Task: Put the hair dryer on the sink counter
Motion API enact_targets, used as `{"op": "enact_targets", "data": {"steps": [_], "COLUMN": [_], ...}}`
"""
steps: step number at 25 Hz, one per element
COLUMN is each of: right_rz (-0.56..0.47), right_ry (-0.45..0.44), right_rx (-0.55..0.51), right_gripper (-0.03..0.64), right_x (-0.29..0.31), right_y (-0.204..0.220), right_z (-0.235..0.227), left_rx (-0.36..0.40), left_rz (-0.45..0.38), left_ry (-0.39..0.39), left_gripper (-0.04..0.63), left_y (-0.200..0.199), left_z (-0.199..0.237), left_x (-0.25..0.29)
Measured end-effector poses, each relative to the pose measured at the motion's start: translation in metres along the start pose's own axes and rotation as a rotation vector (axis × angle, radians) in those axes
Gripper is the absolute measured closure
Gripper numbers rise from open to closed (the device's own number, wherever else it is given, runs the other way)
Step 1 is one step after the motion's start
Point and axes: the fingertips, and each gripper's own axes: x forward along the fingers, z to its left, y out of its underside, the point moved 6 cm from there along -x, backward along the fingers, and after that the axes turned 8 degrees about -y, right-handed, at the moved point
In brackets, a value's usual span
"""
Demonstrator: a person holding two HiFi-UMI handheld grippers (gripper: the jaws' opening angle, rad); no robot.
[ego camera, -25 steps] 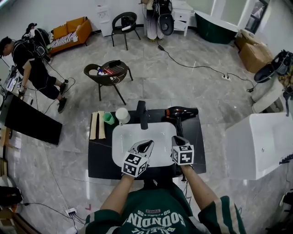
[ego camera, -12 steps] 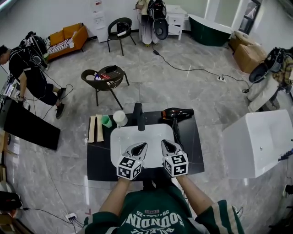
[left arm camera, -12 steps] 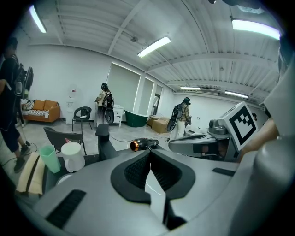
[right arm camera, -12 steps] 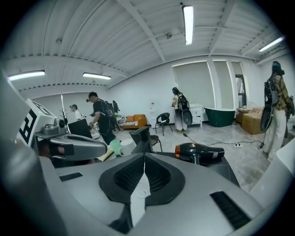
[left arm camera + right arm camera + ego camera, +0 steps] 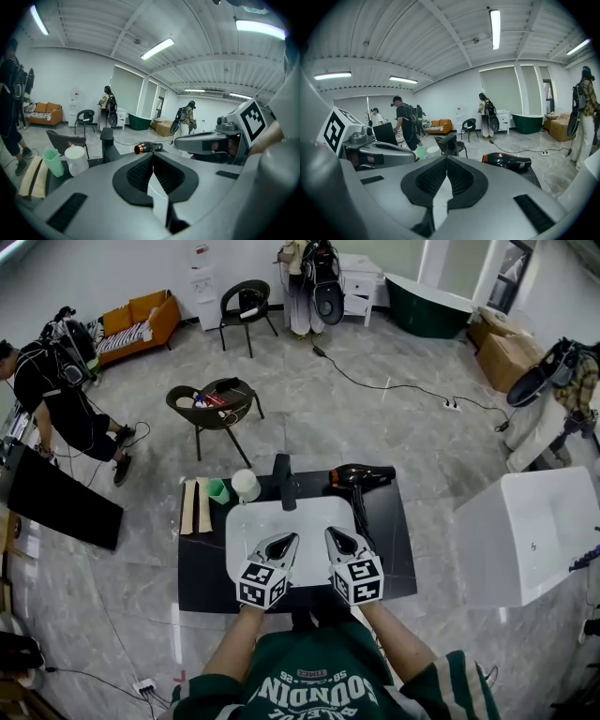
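The hair dryer (image 5: 361,474), one unit, lies on its side on the black sink counter (image 5: 202,568) at the back right corner. Its barrel runs parallel to the back edge, close to it, and the copper-ringed end points toward the faucet (image 5: 281,479). A dark cord trails from the dryer toward the front edge, along the right side of the single white basin (image 5: 246,559). One faucet stands at the middle of the back edge. Left of it stand two cups, one white cup (image 5: 247,484) and one green cup (image 5: 218,489), just beside each other. One beige folded item (image 5: 196,502) lies at the left edge. You hold two grippers over the front half of the basin. The left gripper (image 5: 284,542) has its jaws pressed together on nothing, and so does the right gripper (image 5: 335,539). Both stand well apart from the dryer. Bare counter lies open right of the basin and along the front left. Open floor surrounds the counter on every visible side.
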Motion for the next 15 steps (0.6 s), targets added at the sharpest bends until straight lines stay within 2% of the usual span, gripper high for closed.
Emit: {"op": "enact_targets", "data": {"steps": [15], "right_rz": [0.012], "right_ry": [-0.009], "right_rx": [-0.003], "right_gripper": [0.575], "right_x": [0.002], "right_y": [-0.0042], "right_z": [-0.0006], "left_rx": [-0.01], "left_rz": [0.004], "left_ry": [-0.002], "left_gripper": [0.583], "left_y": [-0.0025], "left_z": [0.0054], "left_x": [0.0074]}}
